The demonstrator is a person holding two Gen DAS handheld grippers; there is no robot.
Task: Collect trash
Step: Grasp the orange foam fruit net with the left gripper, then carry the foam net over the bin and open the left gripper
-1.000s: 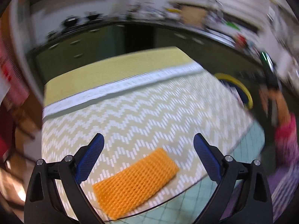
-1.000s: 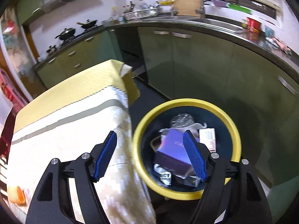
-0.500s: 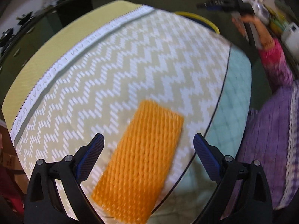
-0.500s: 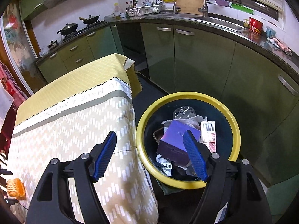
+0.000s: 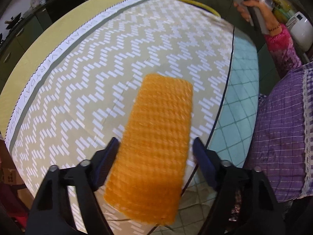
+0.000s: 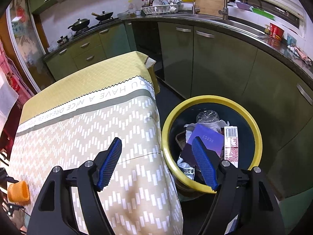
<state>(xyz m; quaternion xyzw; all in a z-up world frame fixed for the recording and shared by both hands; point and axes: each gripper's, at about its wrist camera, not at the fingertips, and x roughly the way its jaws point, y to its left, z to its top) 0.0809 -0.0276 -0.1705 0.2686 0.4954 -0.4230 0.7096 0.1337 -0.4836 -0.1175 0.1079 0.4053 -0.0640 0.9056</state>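
Note:
An orange foam net sleeve lies flat on the zigzag tablecloth, near the table's front edge. My left gripper is open, its blue fingers on either side of the sleeve's near half, not closed on it. The sleeve also shows at the far left in the right wrist view. My right gripper is open and empty, held above the table's edge beside the yellow-rimmed trash bin. The bin holds a purple box, a carton and crumpled wrappers.
The bin stands on the floor between the table and green kitchen cabinets. A teal quilted cover shows under the tablecloth at the front. The person's purple-clad body is at the right. The other gripper and hand show far right.
My left gripper has moved down and forward over the orange sleeve, which now lies between its fingers. My right gripper has drifted back from above the bin toward the table.

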